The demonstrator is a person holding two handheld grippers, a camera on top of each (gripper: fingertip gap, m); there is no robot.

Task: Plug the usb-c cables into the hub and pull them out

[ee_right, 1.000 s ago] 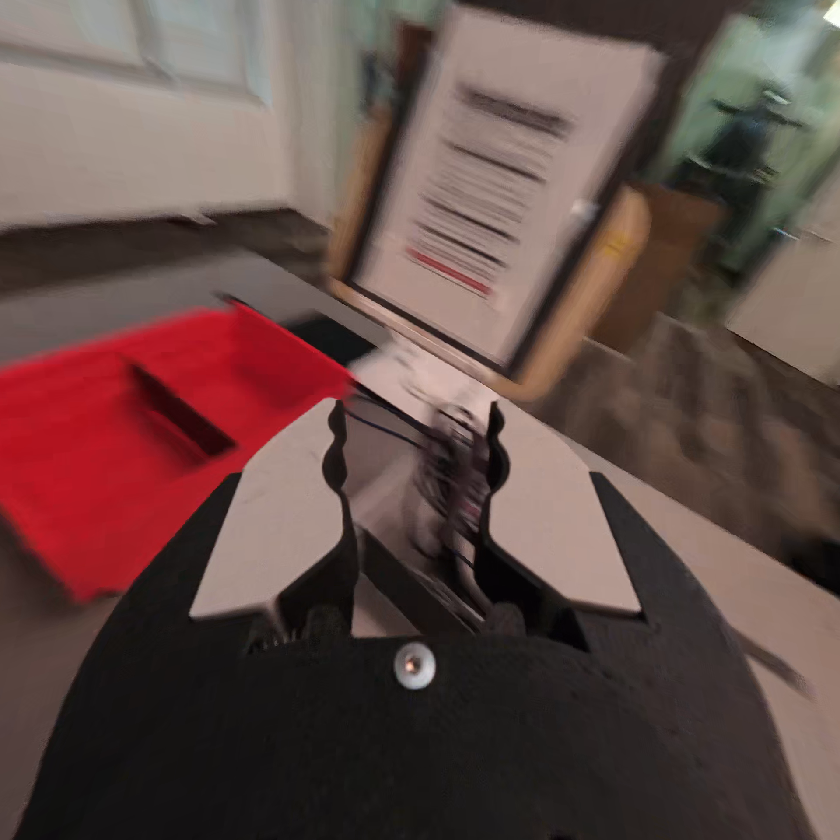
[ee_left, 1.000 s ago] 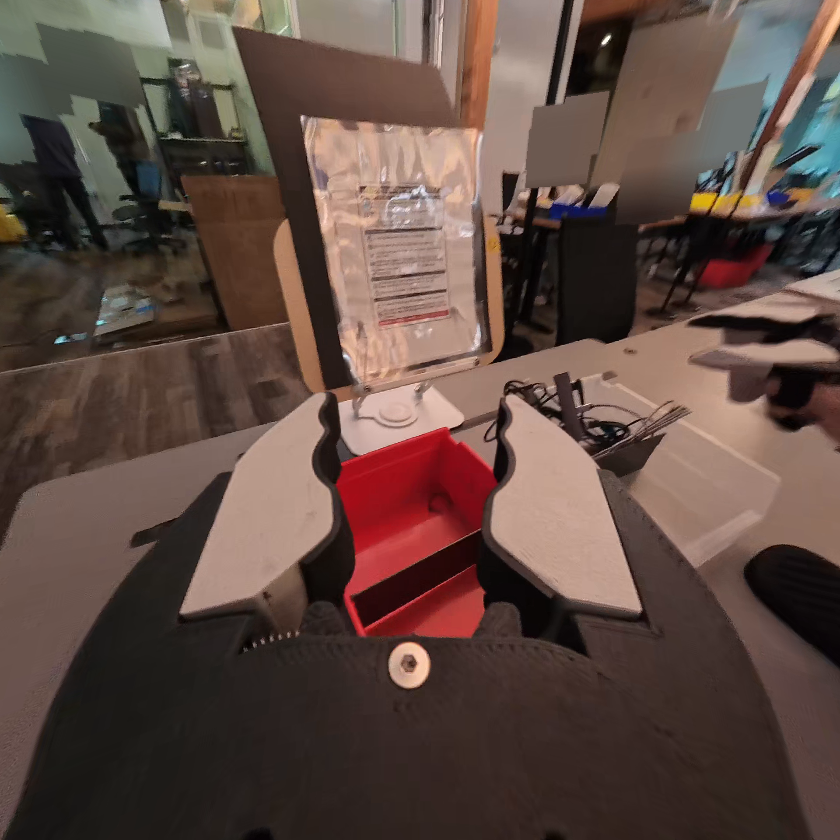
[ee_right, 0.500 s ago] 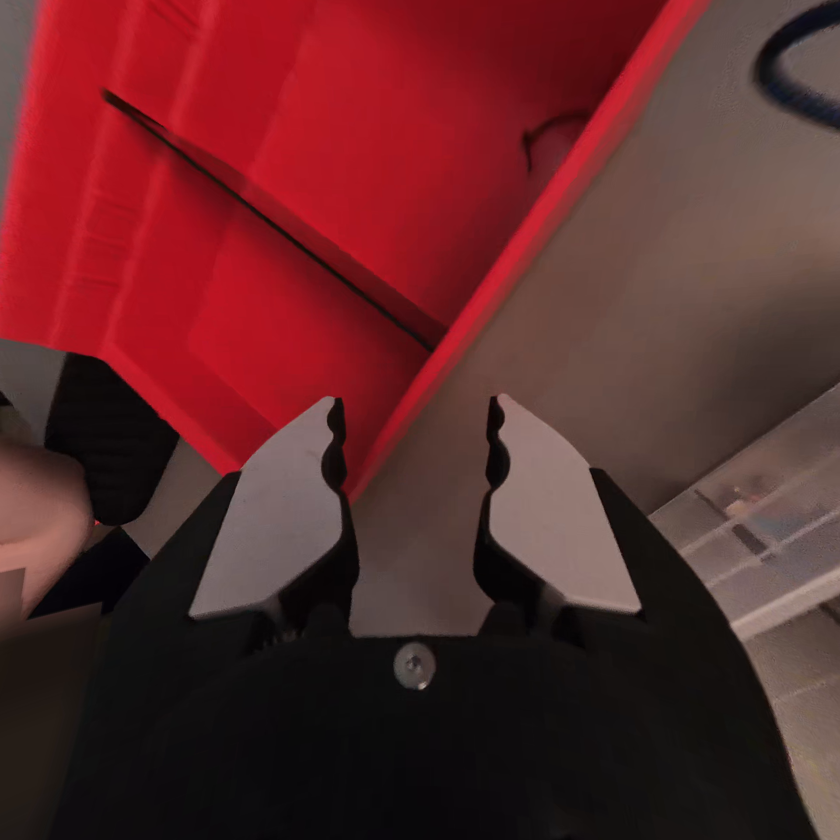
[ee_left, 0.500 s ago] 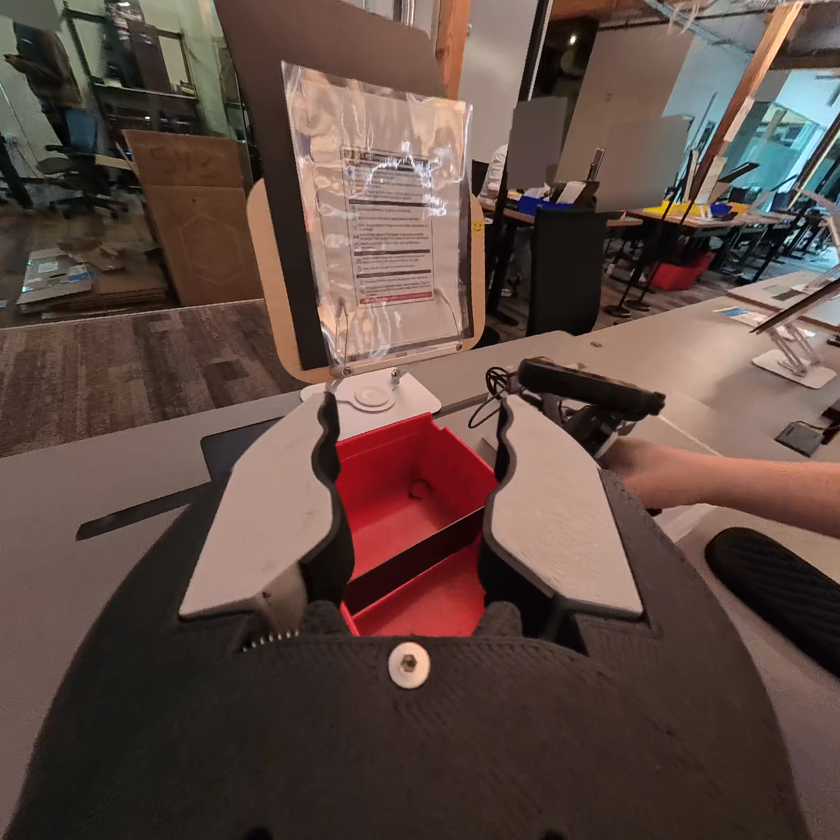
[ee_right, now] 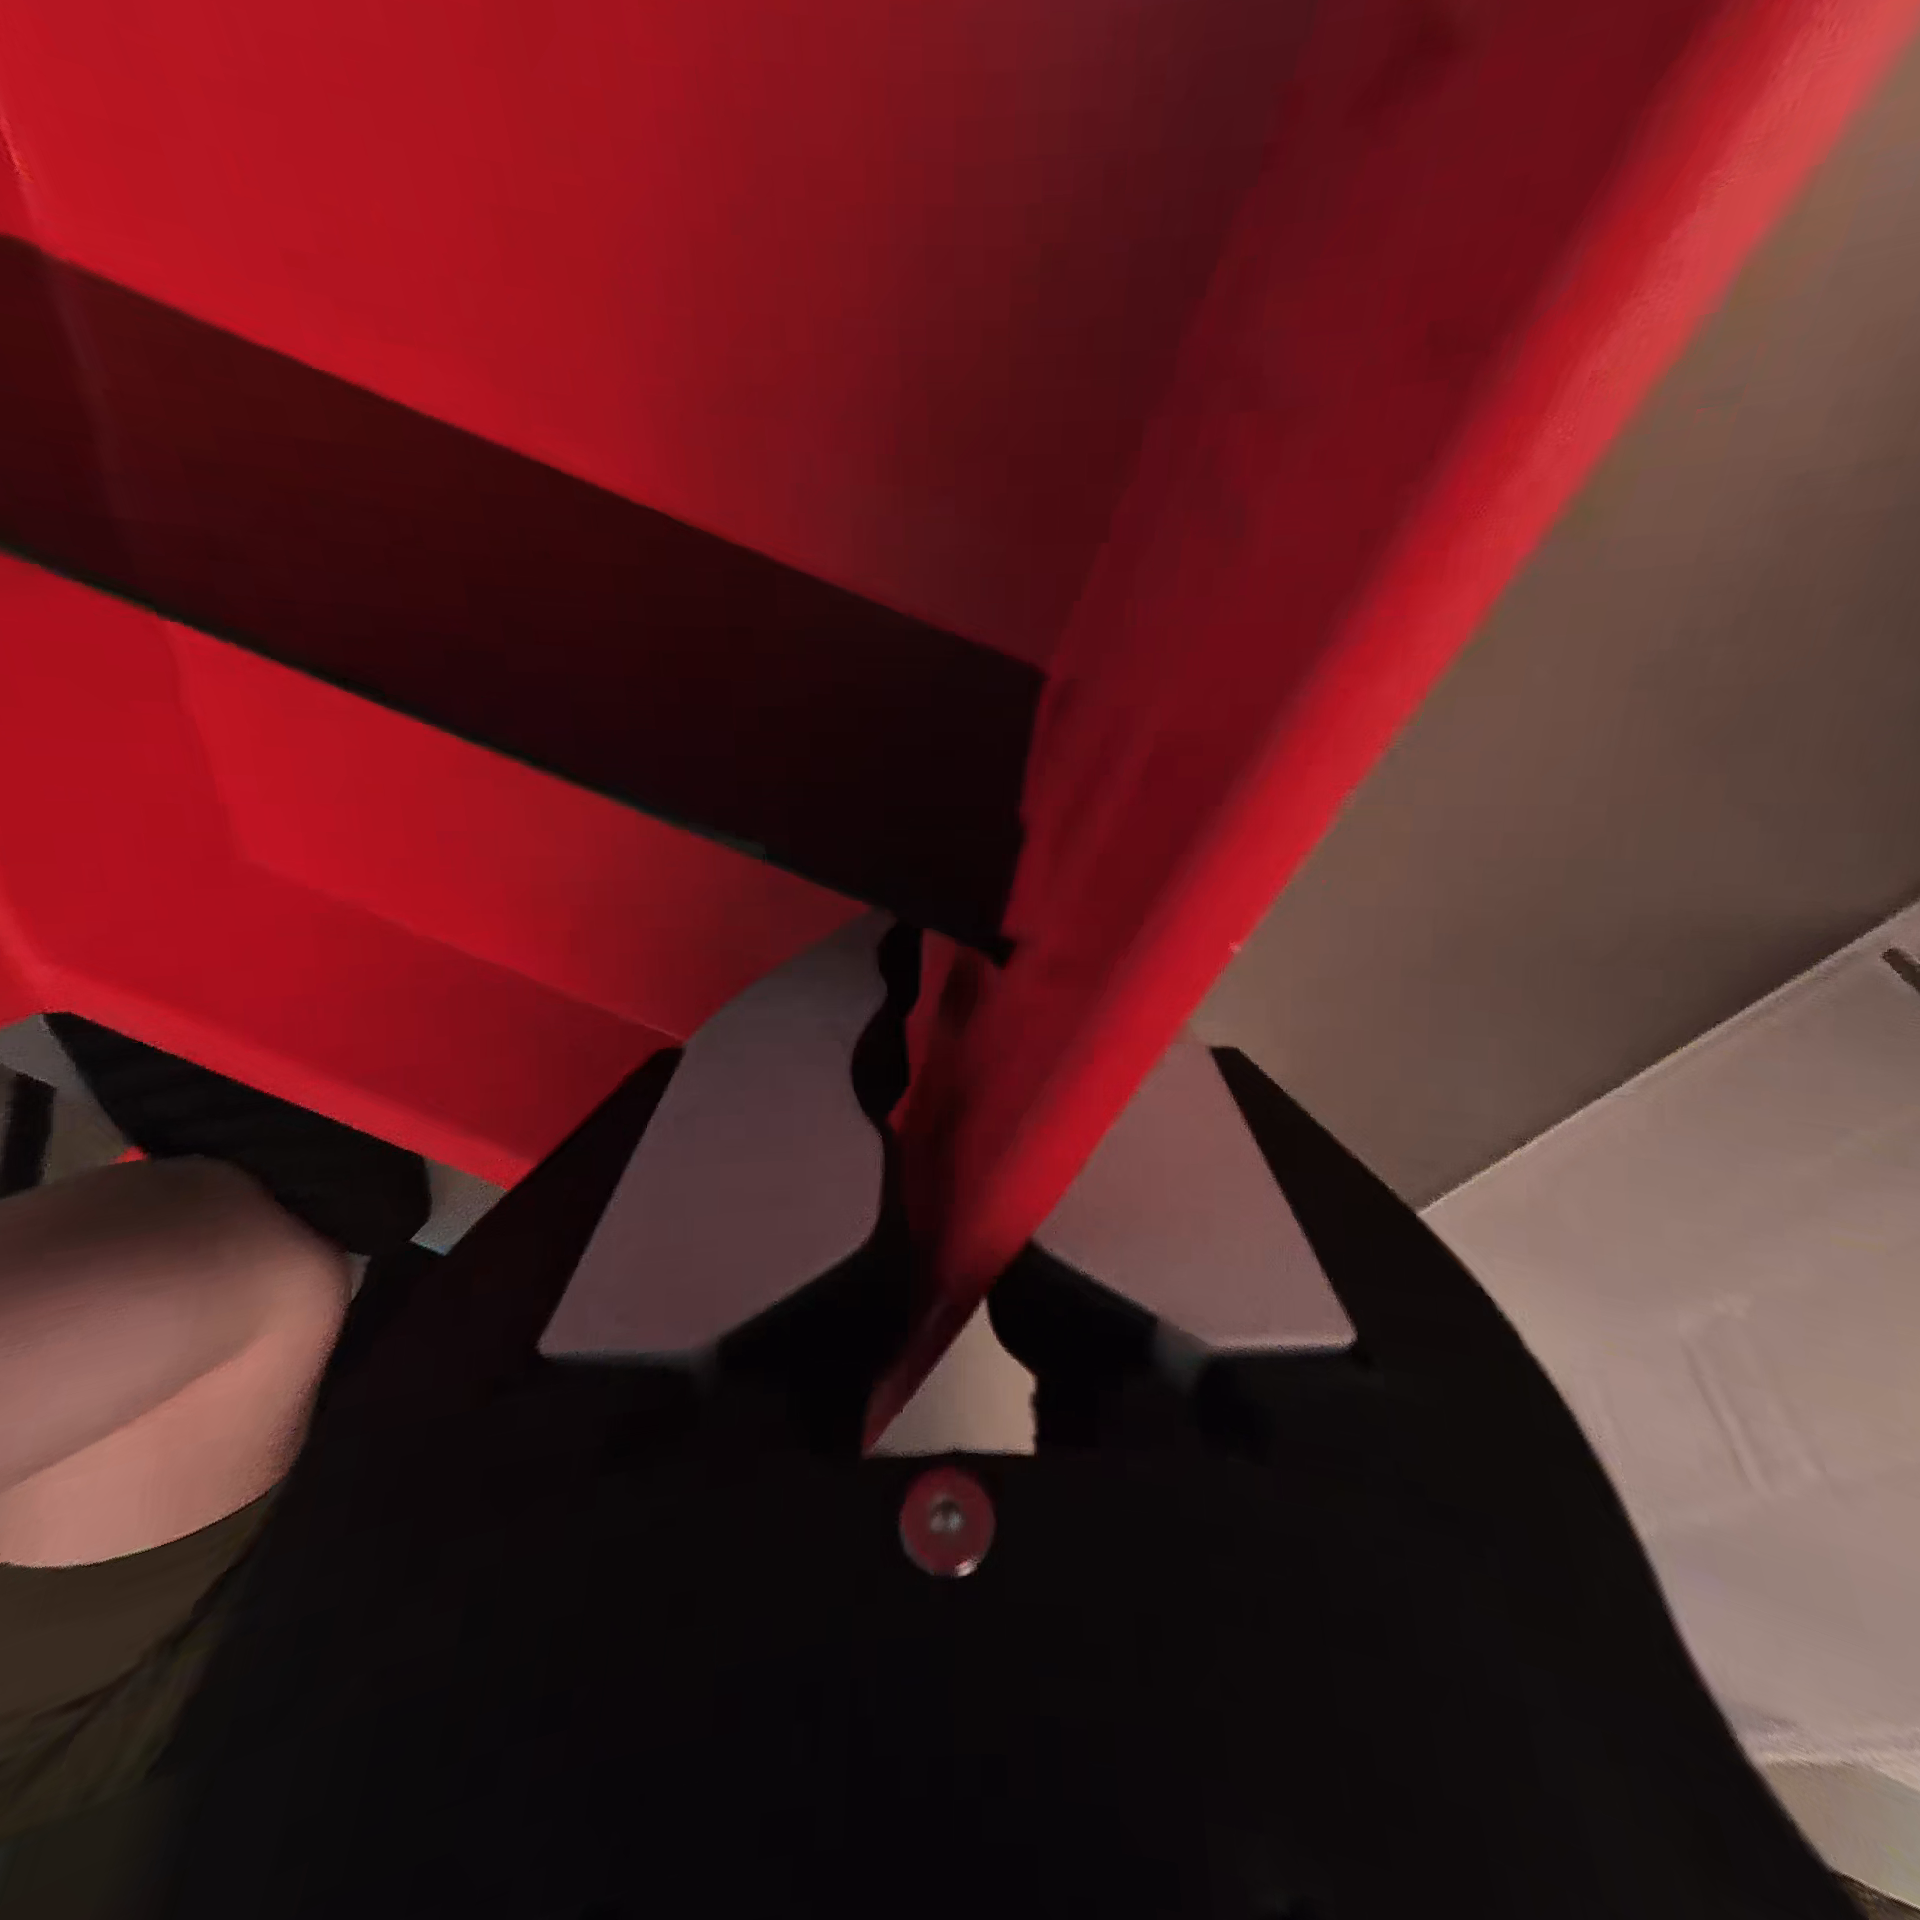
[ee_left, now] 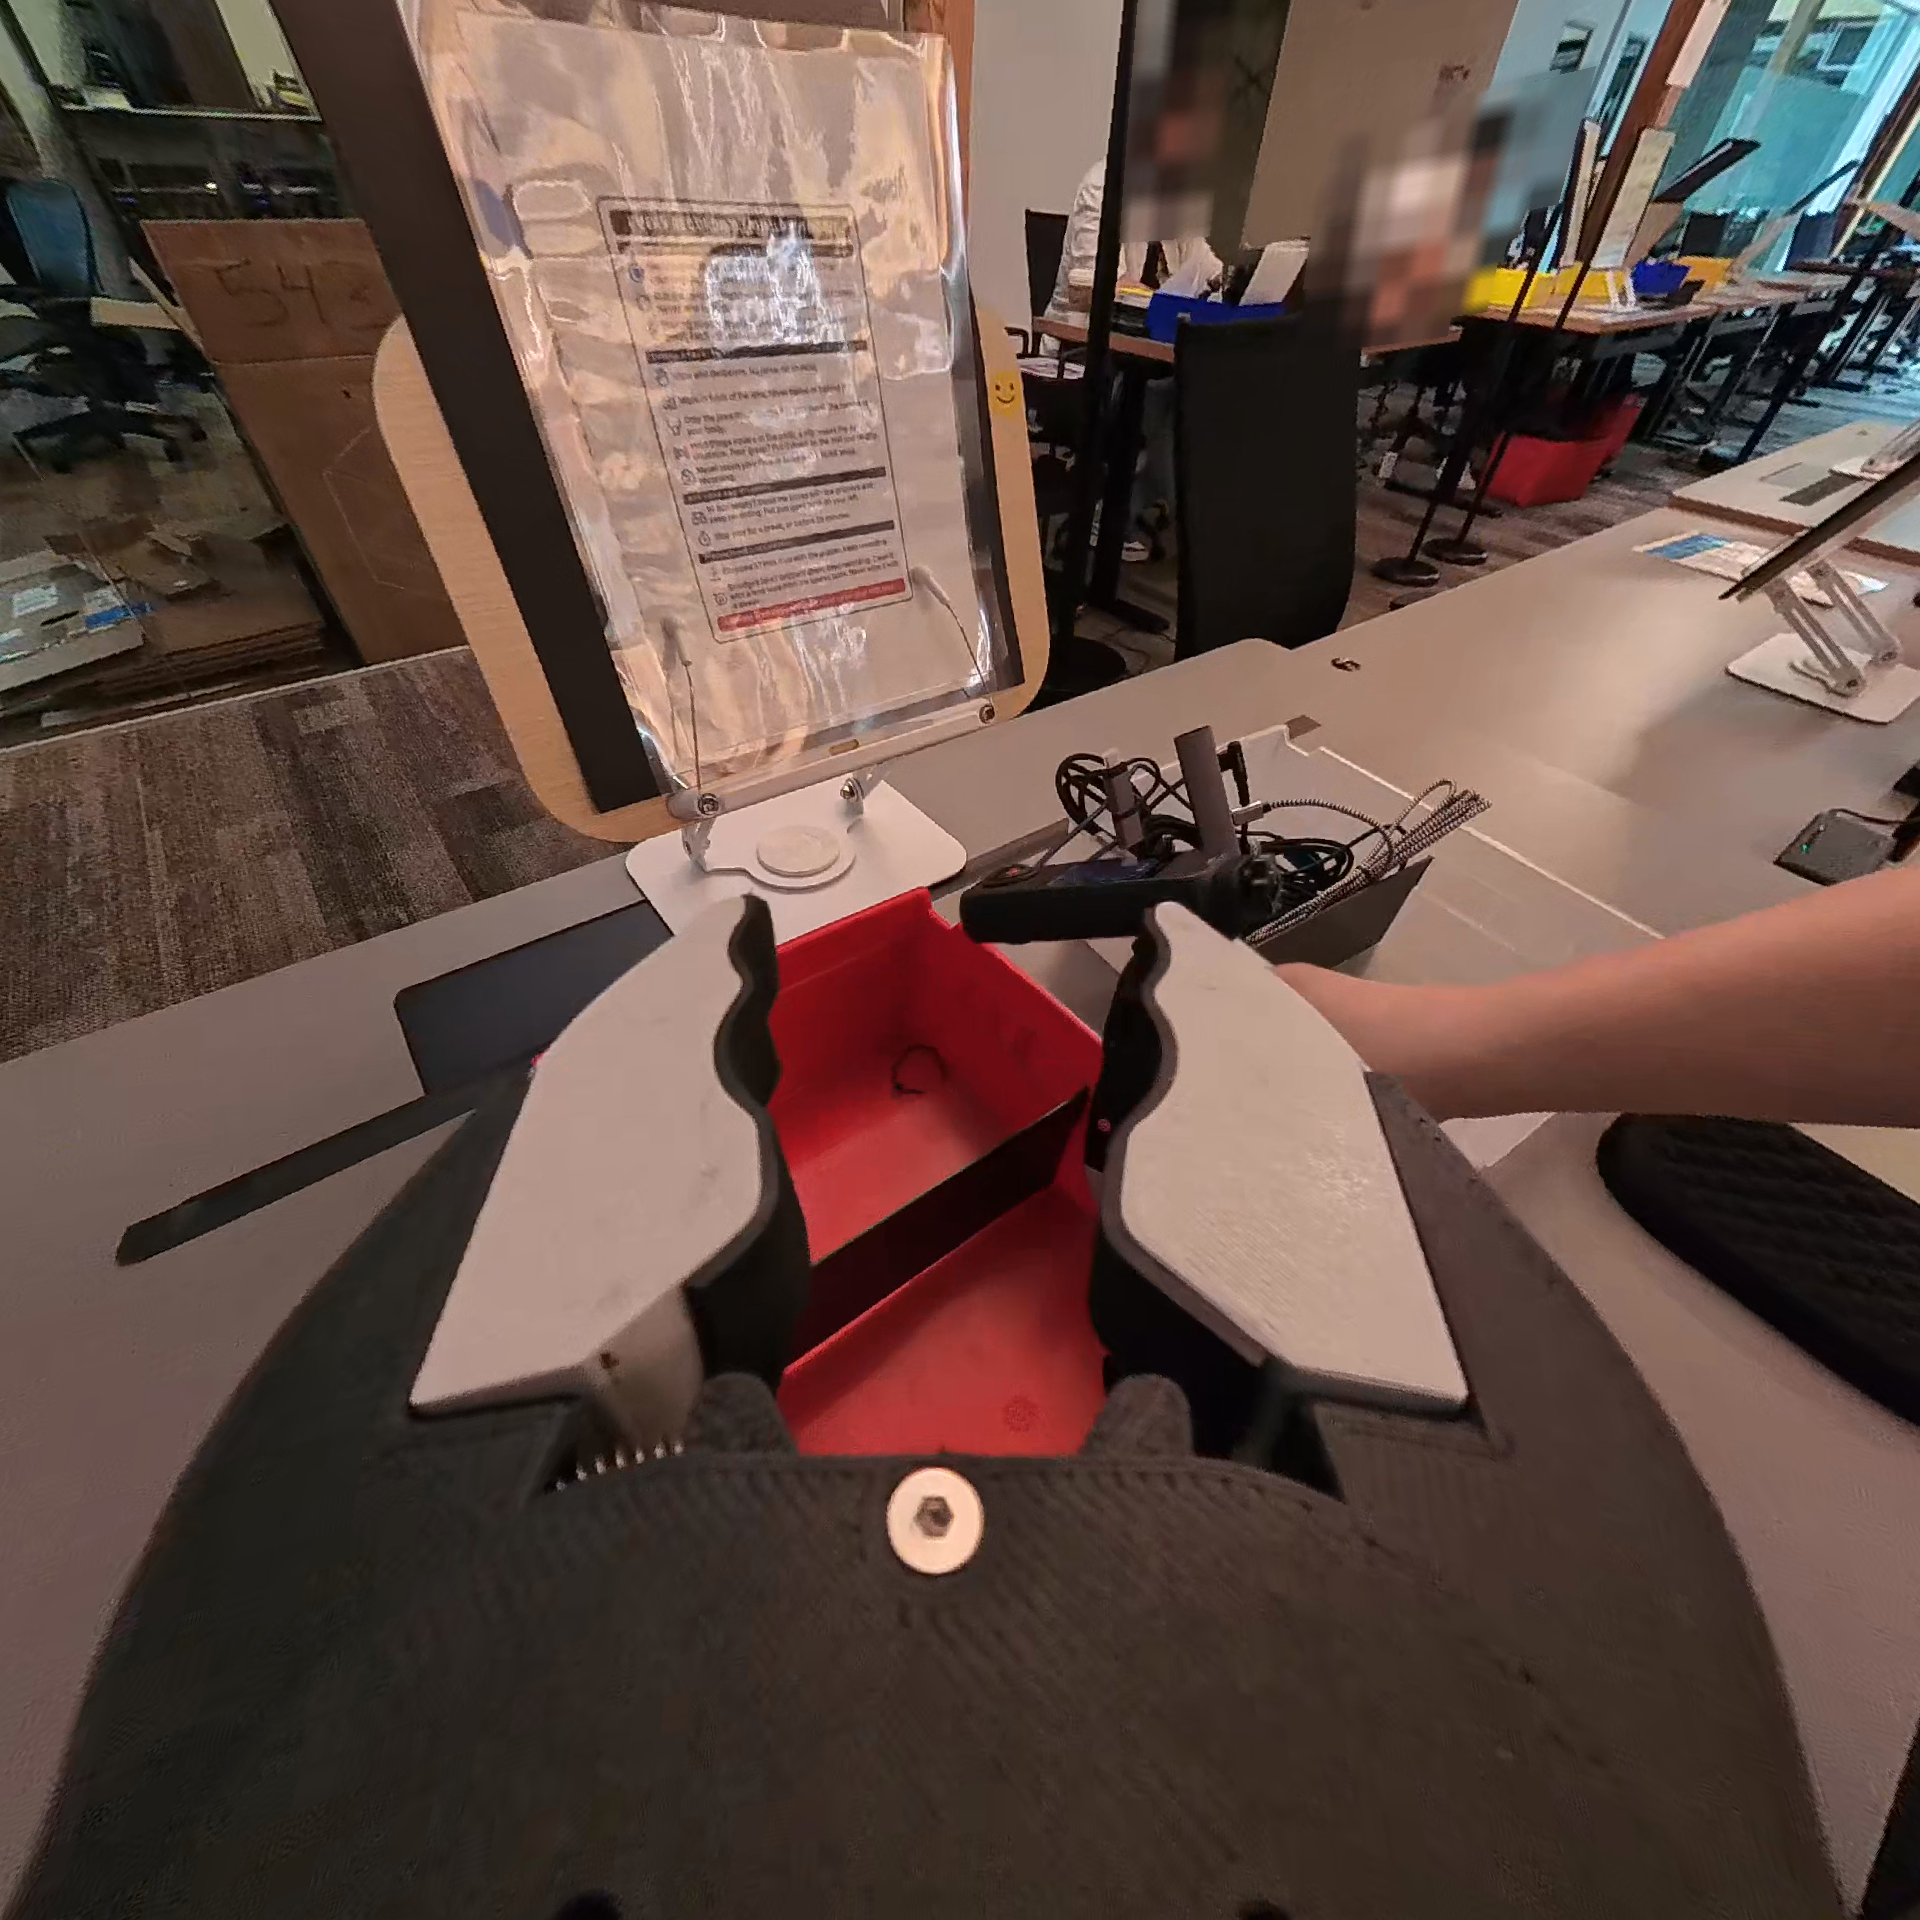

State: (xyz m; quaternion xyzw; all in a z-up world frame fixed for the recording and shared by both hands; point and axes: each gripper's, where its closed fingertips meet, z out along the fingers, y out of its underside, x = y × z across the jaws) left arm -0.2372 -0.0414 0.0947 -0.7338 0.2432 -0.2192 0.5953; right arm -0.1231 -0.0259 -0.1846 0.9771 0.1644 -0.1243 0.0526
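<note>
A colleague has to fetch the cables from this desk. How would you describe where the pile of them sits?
On the grey table, find the upright laminated sheet on its white stand. Right of the stand's base and behind the red bin, a dark open tray holds the tangled cables, black and braided silver. Unlike the red bin, it is full.

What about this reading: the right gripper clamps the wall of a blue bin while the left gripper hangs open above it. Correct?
Wrong colour: the bin is red, per the right wrist view. The right gripper clamps its wall; the left gripper hangs open above it.
</note>
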